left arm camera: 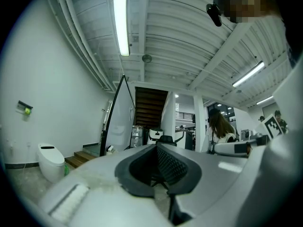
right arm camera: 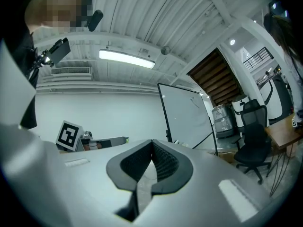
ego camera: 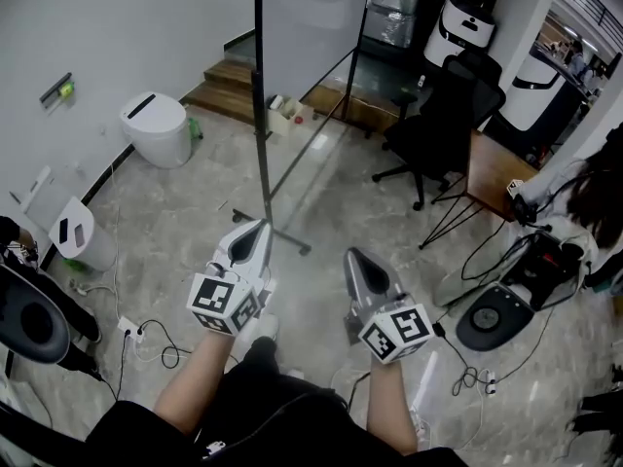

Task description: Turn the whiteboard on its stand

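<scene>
Pale stone floor (ego camera: 195,212) with loose cables (ego camera: 156,339), tall black-framed whiteboard (ego camera: 307,37) on its stand (ego camera: 263,144) upper centre, left hand-held gripper (ego camera: 257,232) and right hand-held gripper (ego camera: 354,257) lower centre, both clamped closed on nothing, well apart from the board

My left gripper (ego camera: 256,230) and right gripper (ego camera: 353,256) are a matched pair, with smooth silver-grey shells that taper to a narrow nose. Behind each nose sits a white block, the left cube (ego camera: 224,303) and the right cube (ego camera: 396,332). Each is printed with black square markers on every face I can see. Looking along the tools, the jaws are lined with black rubber pads (right arm camera: 163,161) that have a fine dotted grip texture and sit in a dark rounded collar. A pale rectangular strip (right arm camera: 239,200) is set into the shell to the right of the pads. Behind the cubes, bare forearms run back to black clothing (ego camera: 263,397), and a thin cable (ego camera: 255,418) crosses it.
</scene>
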`<state>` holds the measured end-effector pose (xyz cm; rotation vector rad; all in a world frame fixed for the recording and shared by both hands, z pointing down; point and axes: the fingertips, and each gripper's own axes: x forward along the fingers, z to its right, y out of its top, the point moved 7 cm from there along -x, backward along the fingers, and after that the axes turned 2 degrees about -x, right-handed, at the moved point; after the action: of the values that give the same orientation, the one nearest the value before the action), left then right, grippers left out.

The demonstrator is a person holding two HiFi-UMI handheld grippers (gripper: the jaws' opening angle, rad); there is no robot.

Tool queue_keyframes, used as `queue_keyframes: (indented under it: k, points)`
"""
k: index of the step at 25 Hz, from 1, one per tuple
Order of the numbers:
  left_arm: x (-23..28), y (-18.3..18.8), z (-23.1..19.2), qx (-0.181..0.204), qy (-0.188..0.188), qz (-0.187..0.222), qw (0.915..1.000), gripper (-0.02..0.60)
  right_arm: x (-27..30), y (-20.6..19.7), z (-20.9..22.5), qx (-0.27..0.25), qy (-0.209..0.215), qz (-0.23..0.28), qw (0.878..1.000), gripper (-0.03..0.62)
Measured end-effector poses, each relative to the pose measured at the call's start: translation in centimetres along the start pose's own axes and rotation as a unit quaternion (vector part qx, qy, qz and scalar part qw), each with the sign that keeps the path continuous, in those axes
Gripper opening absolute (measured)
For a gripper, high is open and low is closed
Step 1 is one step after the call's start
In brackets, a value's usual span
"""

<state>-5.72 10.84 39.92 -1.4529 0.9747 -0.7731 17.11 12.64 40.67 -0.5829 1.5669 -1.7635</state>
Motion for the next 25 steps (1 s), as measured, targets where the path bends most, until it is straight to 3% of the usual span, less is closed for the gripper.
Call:
queue_keyframes:
  k: [15,25]
  points:
    - [9.2,0.0,-9.8,0.009,-0.006,-0.009,0.9999,0.005,11.9,0.0,4.3,-0.005,-0.010,-0.010,1.000,0.009]
    - [17.7,0.4,-17.8,0.010,-0.029,-0.019,0.9993,0.005,21.3,-0.1,7.7,-0.009,-0.043,-0.012,0.999,0.009]
